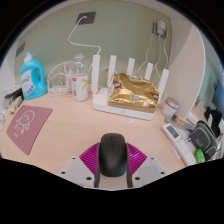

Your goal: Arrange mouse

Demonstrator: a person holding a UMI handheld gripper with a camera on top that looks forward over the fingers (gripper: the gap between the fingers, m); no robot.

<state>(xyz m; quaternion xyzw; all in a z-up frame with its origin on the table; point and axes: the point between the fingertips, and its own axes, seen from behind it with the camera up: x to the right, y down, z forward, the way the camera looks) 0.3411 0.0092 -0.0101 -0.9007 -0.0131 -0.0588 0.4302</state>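
Hand-held gripper is clamped on the black mouse, both pads touching its sides, above the counter. Rec: keep mouse level, lower onto bare counter short of router, then release.

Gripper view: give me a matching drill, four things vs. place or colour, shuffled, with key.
Things:
1. mouse
2. blue bottle
3. gold bag
4. mousepad

Descriptions:
A. on the white router
B. between the tongs' pink pads, black
C. pink, flat on the desk left of the tongs
D. upright at the back left, near the wall

Pairs: 1-B, 2-D, 3-A, 4-C
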